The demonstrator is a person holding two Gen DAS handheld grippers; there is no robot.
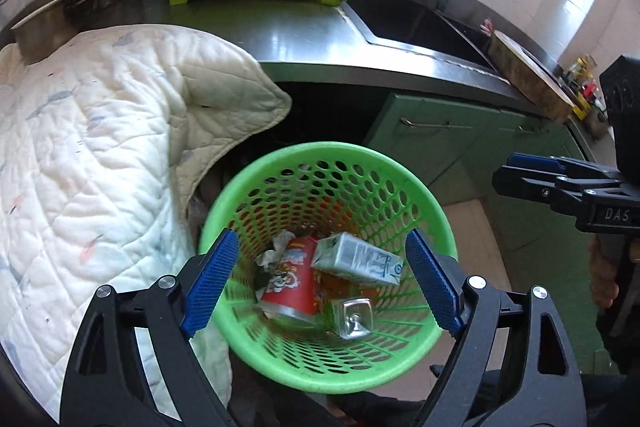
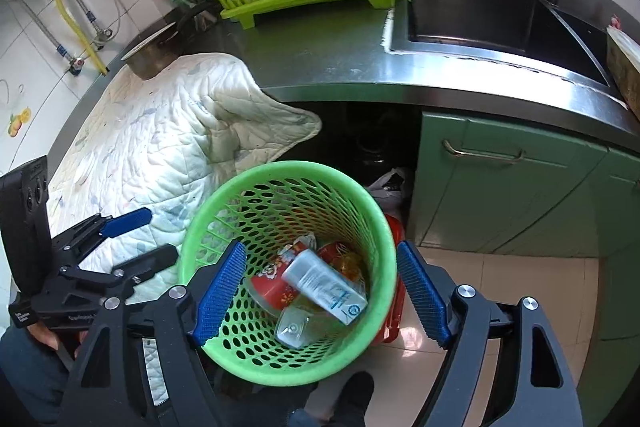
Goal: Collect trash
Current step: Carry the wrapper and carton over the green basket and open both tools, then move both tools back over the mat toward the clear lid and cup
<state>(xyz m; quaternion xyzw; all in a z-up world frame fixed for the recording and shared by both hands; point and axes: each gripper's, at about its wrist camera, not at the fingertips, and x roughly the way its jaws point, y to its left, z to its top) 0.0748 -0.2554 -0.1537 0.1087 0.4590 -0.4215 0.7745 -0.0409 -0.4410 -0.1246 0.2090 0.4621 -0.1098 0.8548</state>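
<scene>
Green mesh basket (image 1: 400, 367) holding red cup (image 1: 294, 283), carton (image 1: 360, 259), clear bottle (image 1: 354, 317); quilted cloth (image 1: 100, 155) left; both tongs released, empty

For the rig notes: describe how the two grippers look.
Both the left gripper and right gripper match: black angular linkage arms with silver rivets, and blue ribbed pads. The right gripper's body bears white lettering. A dark sleeve shows behind the left.

Black tool (image 1: 320, 283), blue ribbed pads (image 1: 210, 283)
</scene>
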